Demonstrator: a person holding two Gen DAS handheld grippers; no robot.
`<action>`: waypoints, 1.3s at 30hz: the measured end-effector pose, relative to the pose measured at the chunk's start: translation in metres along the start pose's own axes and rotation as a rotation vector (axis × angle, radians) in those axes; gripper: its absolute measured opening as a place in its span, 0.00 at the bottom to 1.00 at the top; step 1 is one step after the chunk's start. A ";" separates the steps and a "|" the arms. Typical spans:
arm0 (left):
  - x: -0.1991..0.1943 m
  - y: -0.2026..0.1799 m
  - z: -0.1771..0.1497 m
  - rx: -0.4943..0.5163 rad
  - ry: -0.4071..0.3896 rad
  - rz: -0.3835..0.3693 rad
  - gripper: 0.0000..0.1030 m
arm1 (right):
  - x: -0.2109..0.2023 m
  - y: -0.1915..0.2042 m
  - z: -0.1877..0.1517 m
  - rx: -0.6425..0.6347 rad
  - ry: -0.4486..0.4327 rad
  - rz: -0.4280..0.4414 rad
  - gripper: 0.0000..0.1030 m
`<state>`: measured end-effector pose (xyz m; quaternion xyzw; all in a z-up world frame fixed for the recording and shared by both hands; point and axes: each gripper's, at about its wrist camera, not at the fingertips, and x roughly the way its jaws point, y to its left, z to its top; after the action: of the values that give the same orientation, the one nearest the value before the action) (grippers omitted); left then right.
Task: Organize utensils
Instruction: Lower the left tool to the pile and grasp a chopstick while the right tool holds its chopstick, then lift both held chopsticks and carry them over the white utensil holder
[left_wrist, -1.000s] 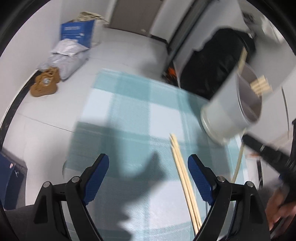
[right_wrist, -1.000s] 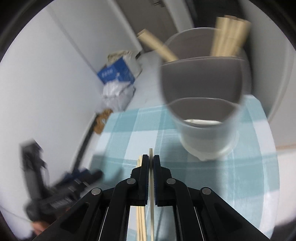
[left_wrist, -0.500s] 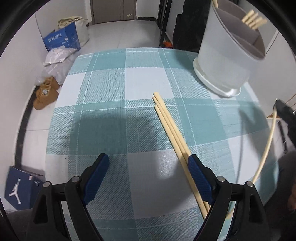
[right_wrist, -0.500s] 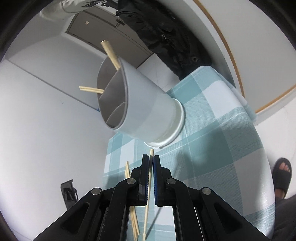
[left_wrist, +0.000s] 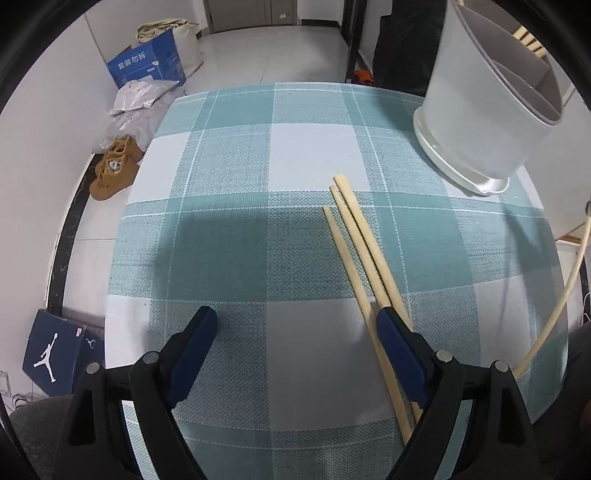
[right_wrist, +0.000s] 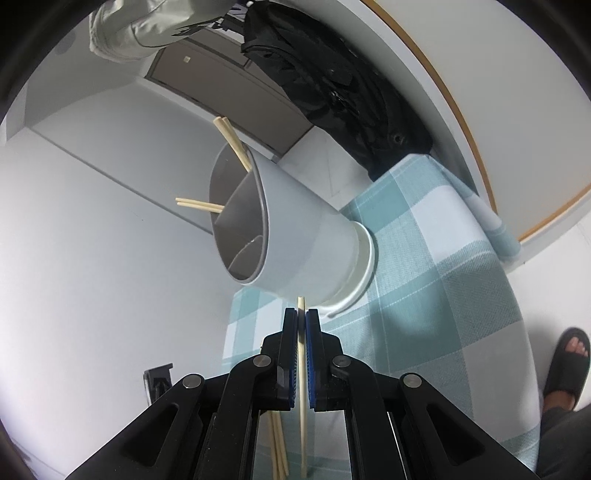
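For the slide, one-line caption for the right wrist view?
Right hand-held gripper shut on a chopstick, facing the divided holder on the checked cloth.

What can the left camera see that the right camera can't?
Only the left wrist view shows the open left gripper, a blue box, brown shoes and a Jordan shoebox on the floor.

Only the right wrist view shows the right gripper shut on one chopstick, a sandalled foot, and chopsticks leaning inside the holder.

Both show the grey utensil holder, the checked tablecloth and loose chopsticks on it.
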<state>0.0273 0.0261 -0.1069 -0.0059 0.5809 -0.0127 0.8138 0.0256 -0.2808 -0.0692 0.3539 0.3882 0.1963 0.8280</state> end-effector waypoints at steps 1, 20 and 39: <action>0.002 -0.002 0.002 0.005 0.007 0.006 0.83 | -0.001 0.001 0.000 -0.002 -0.001 0.000 0.03; 0.020 0.002 0.046 -0.013 0.065 -0.001 0.12 | -0.013 0.000 0.003 0.004 -0.016 0.040 0.03; -0.079 -0.004 0.032 -0.071 -0.317 -0.204 0.00 | -0.009 0.017 -0.009 -0.127 -0.036 -0.028 0.03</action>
<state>0.0318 0.0243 -0.0216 -0.0955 0.4418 -0.0736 0.8890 0.0119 -0.2704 -0.0559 0.2985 0.3648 0.2025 0.8584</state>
